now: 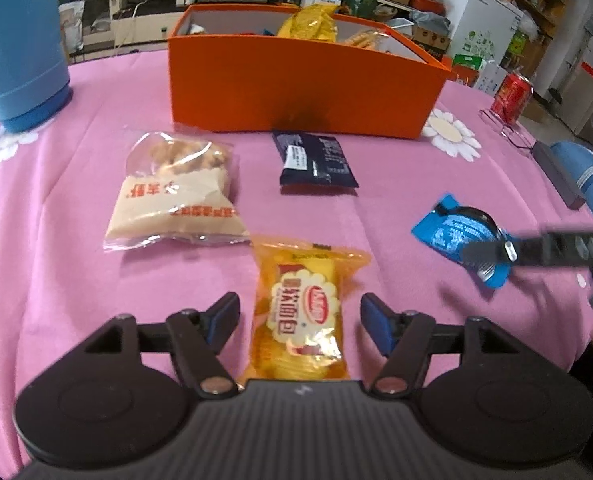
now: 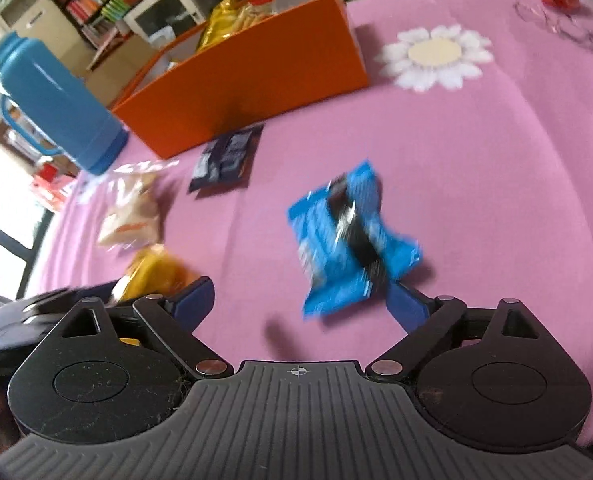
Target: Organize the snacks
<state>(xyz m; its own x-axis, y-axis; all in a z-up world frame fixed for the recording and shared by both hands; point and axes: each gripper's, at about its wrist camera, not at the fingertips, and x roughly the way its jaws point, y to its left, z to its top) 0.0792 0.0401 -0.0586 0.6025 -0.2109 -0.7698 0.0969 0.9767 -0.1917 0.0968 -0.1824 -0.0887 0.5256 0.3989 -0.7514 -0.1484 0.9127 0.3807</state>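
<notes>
An orange box [image 1: 296,88] with several snacks in it stands at the back of the pink table; it also shows in the right wrist view [image 2: 256,80]. My left gripper [image 1: 300,316] is open, its fingers on either side of a yellow bread packet [image 1: 302,312]. A clear bag of beige snacks [image 1: 176,196] and a dark packet [image 1: 316,160] lie farther ahead. My right gripper [image 2: 300,300] is open next to a blue packet [image 2: 352,240], whose corner overlaps the right finger [image 2: 406,306]. The blue packet also shows in the left wrist view [image 1: 460,236].
A blue thermos [image 1: 20,44] stands at the back left. A red can [image 1: 512,96] and eyeglasses [image 1: 508,128] sit at the right. A dark flat object [image 1: 558,176] lies near the table's right edge. White daisy prints mark the cloth [image 2: 496,200].
</notes>
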